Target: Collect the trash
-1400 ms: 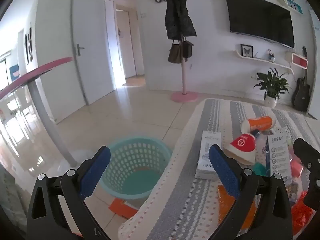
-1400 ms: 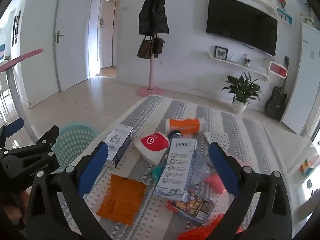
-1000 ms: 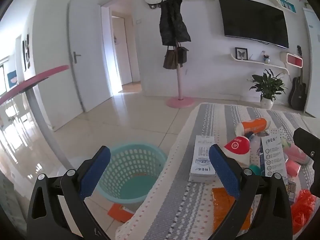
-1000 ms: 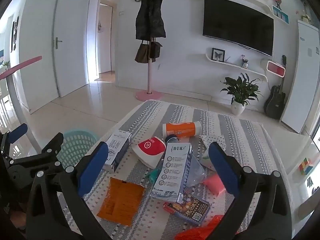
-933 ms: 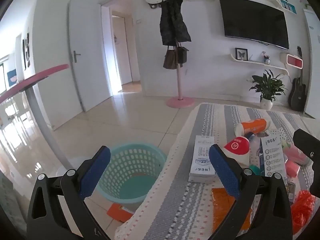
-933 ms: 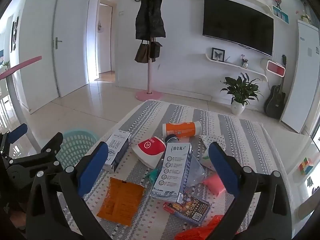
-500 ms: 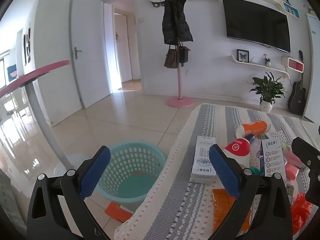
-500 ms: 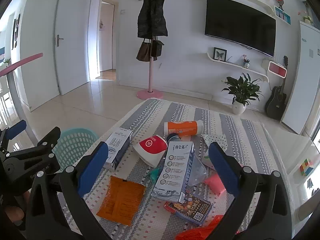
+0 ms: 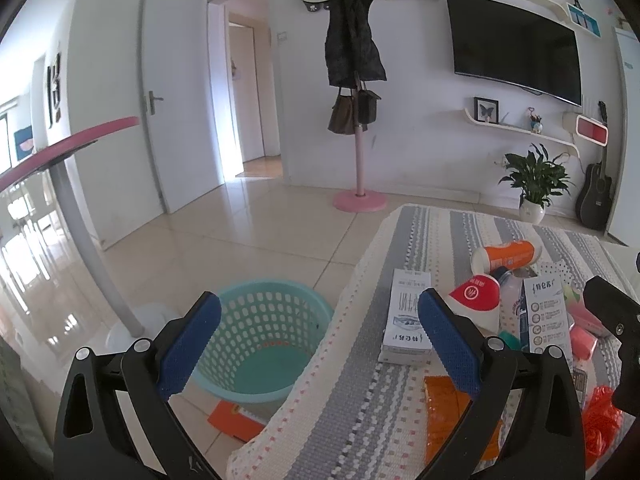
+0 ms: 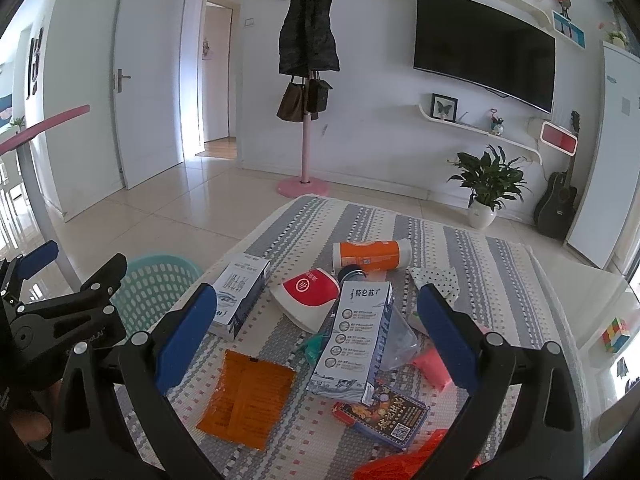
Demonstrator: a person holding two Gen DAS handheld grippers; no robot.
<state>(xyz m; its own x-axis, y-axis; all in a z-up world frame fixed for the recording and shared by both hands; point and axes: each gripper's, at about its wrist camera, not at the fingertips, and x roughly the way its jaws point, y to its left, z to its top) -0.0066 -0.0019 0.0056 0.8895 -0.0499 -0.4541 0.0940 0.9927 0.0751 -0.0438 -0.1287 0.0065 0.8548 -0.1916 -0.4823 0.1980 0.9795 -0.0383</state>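
Note:
Trash lies on the striped tablecloth [image 10: 500, 264]: a white and blue carton [image 10: 240, 294], a taller carton [image 10: 354, 336], an orange tube [image 10: 370, 255], a red and white cup [image 10: 310, 292], an orange packet [image 10: 248, 398] and a dark snack box [image 10: 384, 412]. A teal basket [image 9: 260, 336] stands on the floor left of the table. My left gripper [image 9: 318, 344] is open and empty over the table's edge and the basket. My right gripper [image 10: 318, 336] is open and empty above the trash pile.
An orange packet [image 9: 236, 420] lies on the floor by the basket. A pink-topped table on a grey leg [image 9: 76, 216] stands at the left. A coat stand [image 10: 306, 120], a potted plant [image 10: 486, 184] and a guitar [image 10: 558, 204] stand by the far wall.
Both grippers have risen and drawn back slightly, so the views tilt up a little. Both stay open and the trash has not moved.

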